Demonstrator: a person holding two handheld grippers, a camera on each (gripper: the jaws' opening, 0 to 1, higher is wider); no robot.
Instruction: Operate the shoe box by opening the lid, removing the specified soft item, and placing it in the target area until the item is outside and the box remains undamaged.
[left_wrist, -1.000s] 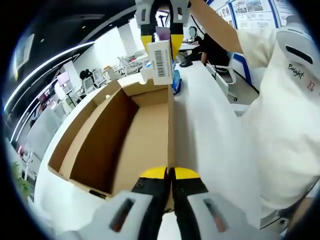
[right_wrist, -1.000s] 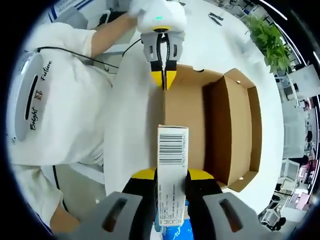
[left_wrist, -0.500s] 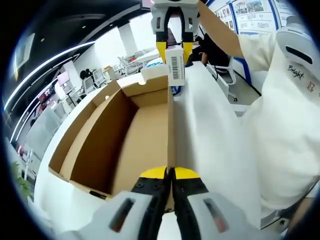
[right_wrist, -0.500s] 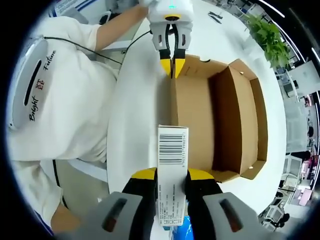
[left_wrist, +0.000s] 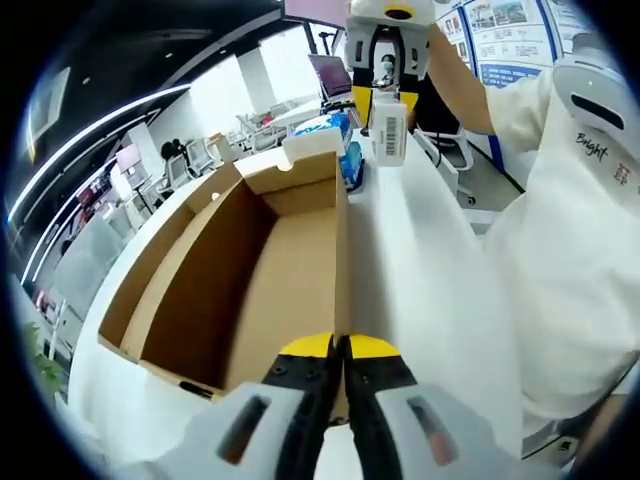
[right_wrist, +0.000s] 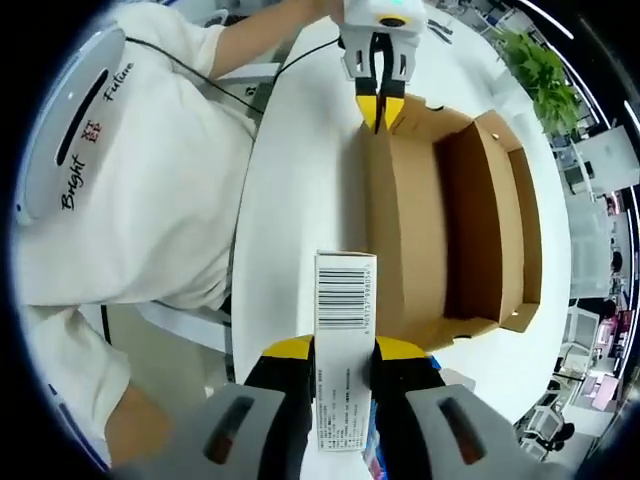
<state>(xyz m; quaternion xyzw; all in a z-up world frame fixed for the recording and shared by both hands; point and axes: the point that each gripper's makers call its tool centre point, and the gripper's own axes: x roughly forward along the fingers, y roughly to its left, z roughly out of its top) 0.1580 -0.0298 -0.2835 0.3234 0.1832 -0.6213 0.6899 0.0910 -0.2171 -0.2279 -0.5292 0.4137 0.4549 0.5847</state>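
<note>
The left hand-held gripper (left_wrist: 337, 347) is clenched on the side wall of the open cardboard shoe box (left_wrist: 250, 270), which sits on the white bench (left_wrist: 420, 290). The right hand-held gripper (right_wrist: 342, 348) grasps a small barcoded white pack (right_wrist: 345, 330), raised over the bench beside the box.

Open shoe box (left_wrist: 250, 270) on table (left_wrist: 420, 270), person (left_wrist: 570, 250) alongside.

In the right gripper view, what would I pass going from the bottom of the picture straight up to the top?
Right gripper → barcoded white item clamped in it → bare white table → cardboard box wall → left gripper, shut on the box's far edge.
</note>
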